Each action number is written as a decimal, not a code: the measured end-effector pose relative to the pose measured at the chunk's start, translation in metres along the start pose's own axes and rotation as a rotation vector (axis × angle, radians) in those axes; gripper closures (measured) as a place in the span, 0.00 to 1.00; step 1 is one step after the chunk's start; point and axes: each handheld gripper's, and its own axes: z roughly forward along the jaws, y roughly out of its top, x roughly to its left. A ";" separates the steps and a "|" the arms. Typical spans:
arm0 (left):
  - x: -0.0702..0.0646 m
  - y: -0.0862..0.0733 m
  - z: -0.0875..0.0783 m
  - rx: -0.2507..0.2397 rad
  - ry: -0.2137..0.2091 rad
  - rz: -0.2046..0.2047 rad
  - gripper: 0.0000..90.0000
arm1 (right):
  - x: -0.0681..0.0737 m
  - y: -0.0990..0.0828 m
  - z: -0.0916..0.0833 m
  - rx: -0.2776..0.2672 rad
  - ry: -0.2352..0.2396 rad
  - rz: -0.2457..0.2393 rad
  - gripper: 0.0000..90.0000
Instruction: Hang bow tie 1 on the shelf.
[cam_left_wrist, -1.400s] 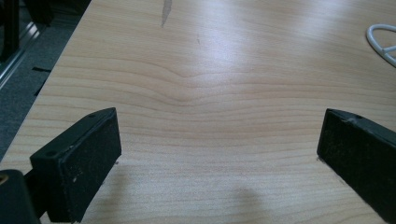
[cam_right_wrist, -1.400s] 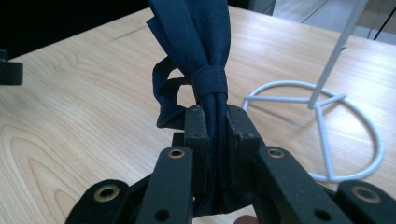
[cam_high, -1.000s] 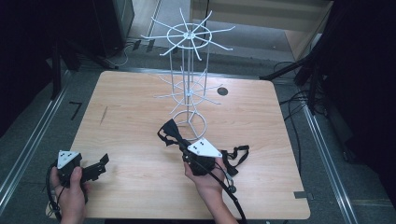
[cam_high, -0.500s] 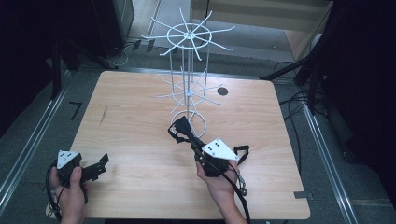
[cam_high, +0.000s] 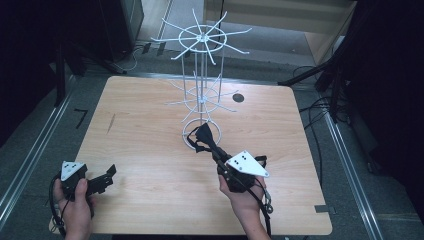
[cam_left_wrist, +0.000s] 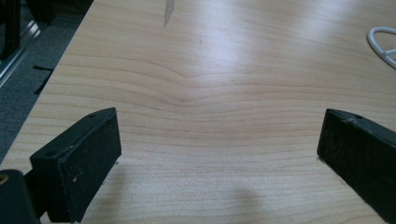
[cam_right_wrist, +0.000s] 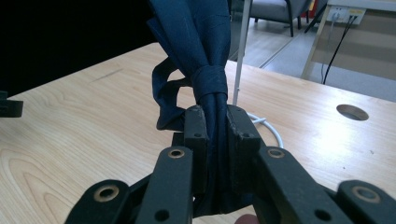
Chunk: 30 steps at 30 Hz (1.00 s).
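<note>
Right gripper (cam_right_wrist: 212, 123) pinching a dark blue tie (cam_right_wrist: 205, 56) just below its knot, held above the wooden table (cam_high: 150, 130) right by the ring base of the white wire rack (cam_high: 200, 95). Left gripper (cam_left_wrist: 219, 154) spread wide over bare wood near the table's front left corner, clasping nothing.

Carried by the right gripper (cam_high: 212, 145) toward two o'clock, the dark blue bow tie (cam_high: 204, 135) now over the white wire rack's (cam_high: 200, 95) base ring.
</note>
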 end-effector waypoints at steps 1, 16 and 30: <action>0.000 0.000 0.000 -0.002 0.001 -0.002 0.00 | 0.000 0.000 -0.001 -0.005 0.000 0.000 0.91; 0.000 0.000 0.000 -0.005 0.001 -0.003 0.00 | 0.006 0.009 -0.008 -0.034 0.019 -0.010 0.90; 0.000 0.000 0.000 -0.004 0.000 -0.003 0.00 | 0.010 0.024 -0.018 -0.098 0.040 -0.029 0.90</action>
